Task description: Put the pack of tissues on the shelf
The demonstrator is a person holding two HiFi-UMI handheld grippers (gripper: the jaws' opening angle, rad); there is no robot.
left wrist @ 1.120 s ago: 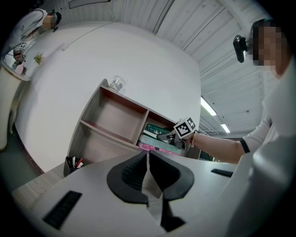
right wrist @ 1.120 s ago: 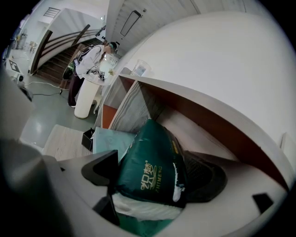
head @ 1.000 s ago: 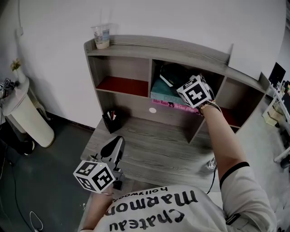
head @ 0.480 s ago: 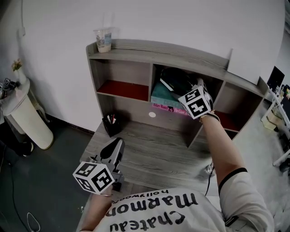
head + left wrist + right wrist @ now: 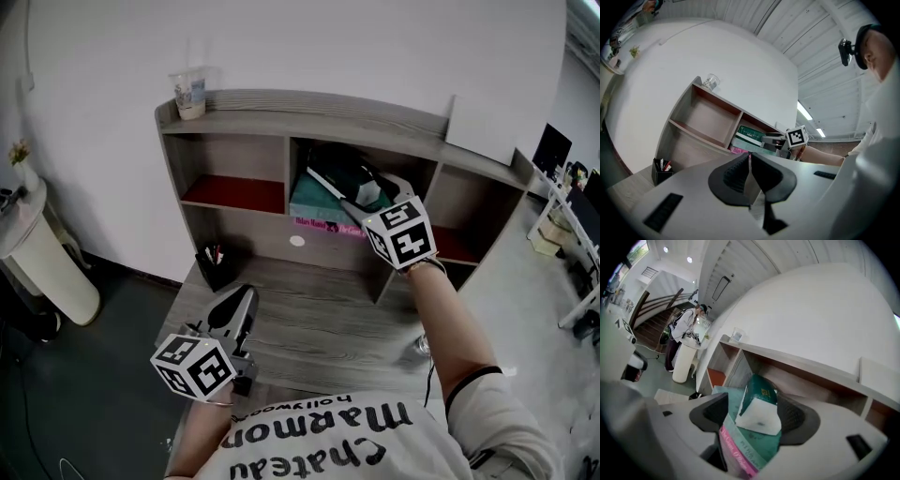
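The pack of tissues (image 5: 339,175), dark green with a white end, lies on teal books (image 5: 314,204) in the middle compartment of the grey shelf unit (image 5: 309,108). My right gripper (image 5: 361,199) points level at it from just in front of that compartment. In the right gripper view the pack (image 5: 759,404) shows in the gap of the right gripper (image 5: 754,399); the jaws have just been closing, and the left pad stands clear of it. My left gripper (image 5: 234,314) hovers low over the desk's near edge, shut and empty (image 5: 750,164).
A plastic cup (image 5: 190,94) stands on the shelf top at the left. A black pen holder (image 5: 214,267) sits on the desk (image 5: 319,319) below the left compartment, which has a red floor. A white pedestal (image 5: 42,262) stands left of the desk.
My right gripper has drawn back out of the middle compartment toward the desk. The pack stays on the books. The left gripper has barely shifted.
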